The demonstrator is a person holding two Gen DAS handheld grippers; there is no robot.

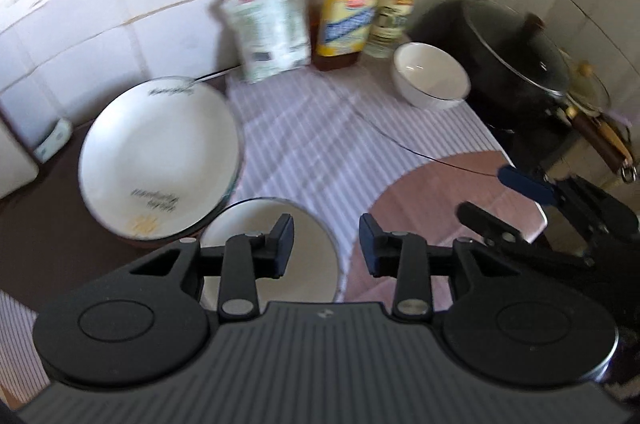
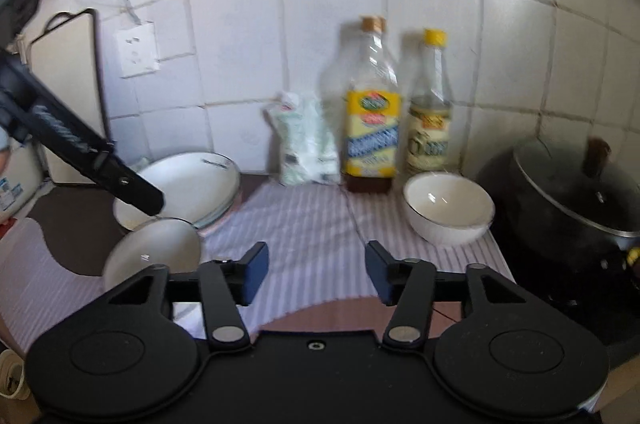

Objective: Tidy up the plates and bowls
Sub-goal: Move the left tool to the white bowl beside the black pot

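Both tools are empty. The left tool (image 1: pixel 326 244) hovers with its jaws partly apart above the small white ceramic bowl (image 1: pixel 272 248) at the near left of the tabletop (image 1: pixel 320 152), one finger over the bowl's mouth but nothing pressed between the pads. The right tool (image 2: pixel 316 274) stands wider open over the bare purple-striped cloth (image 2: pixel 304 224), gripping nothing.

The small bowl sits just in front of the stack of wide white shallow plates (image 1: pixel 160 156), touching or nearly touching its rim; I cannot tell which. A second, deeper white bowl with a dark rim line (image 2: pixel 448 208) stands well apart at the far right, just beside the black lidded pot (image 2: pixel 576 196) and in front of the yellow-labelled oil bottle (image 2: pixel 372 128) and the clear yellow-capped bottle (image 2: pixel 430 120). A pale plastic pouch (image 2: pixel 308 140) leans on the tiled wall between plates and bottles.

By my reading, the step in hand falls between placements: plates are gathered, one bowl is set down by them, and the far bowl is left. The next move likely calls for the right tool to reach forward and right, straddle that bowl's rim, and close firmly, keeping clear of the pot and bottles.
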